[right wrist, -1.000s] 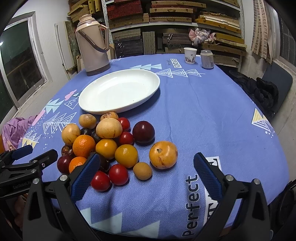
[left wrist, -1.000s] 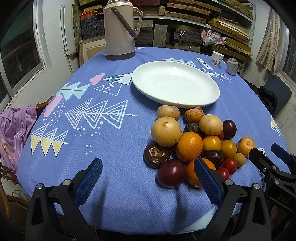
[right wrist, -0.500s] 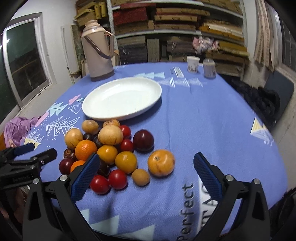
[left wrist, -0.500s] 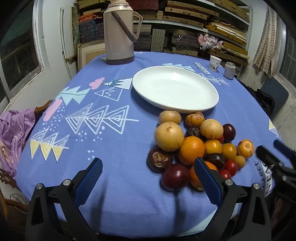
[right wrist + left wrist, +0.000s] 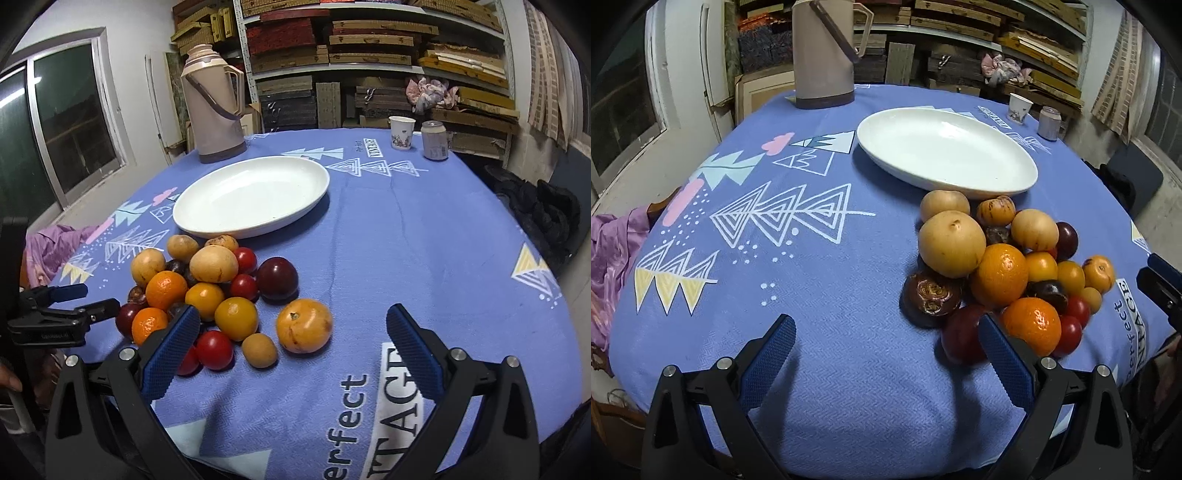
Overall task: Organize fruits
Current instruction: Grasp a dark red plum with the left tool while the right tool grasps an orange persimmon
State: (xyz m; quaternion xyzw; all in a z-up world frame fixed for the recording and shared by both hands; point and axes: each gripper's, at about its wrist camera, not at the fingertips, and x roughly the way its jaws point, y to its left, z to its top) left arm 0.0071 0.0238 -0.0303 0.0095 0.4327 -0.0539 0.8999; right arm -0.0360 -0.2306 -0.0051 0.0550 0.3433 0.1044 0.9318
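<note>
A heap of round, firm, roll-prone fruits (image 5: 218,295) sits centre-left on the blue worktop (image 5: 406,240) below an empty white plate (image 5: 251,195), both grippers' jaws spread and empty; grip each across its middle.

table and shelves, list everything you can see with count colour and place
plate: one, white, empty, mid table behind the fruit
fruit pile: about eighteen pieces, tan, orange, yellow, red and dark purple, near edge of the table in front of the plate
orange-yellow fruit: one, right end of the pile, a little apart
thermos: one, beige with brown base, far left of the table
paper cup: one, white with a print, far right
can: one, pale, beside the cup
tablecloth: one, blue with tree patterns, covers the table
shelves: stacked flat boxes, back wall
purple cloth: one, off the table's left side
left gripper: jaws open, empty, near the pile
right gripper: jaws open, empty
</note>
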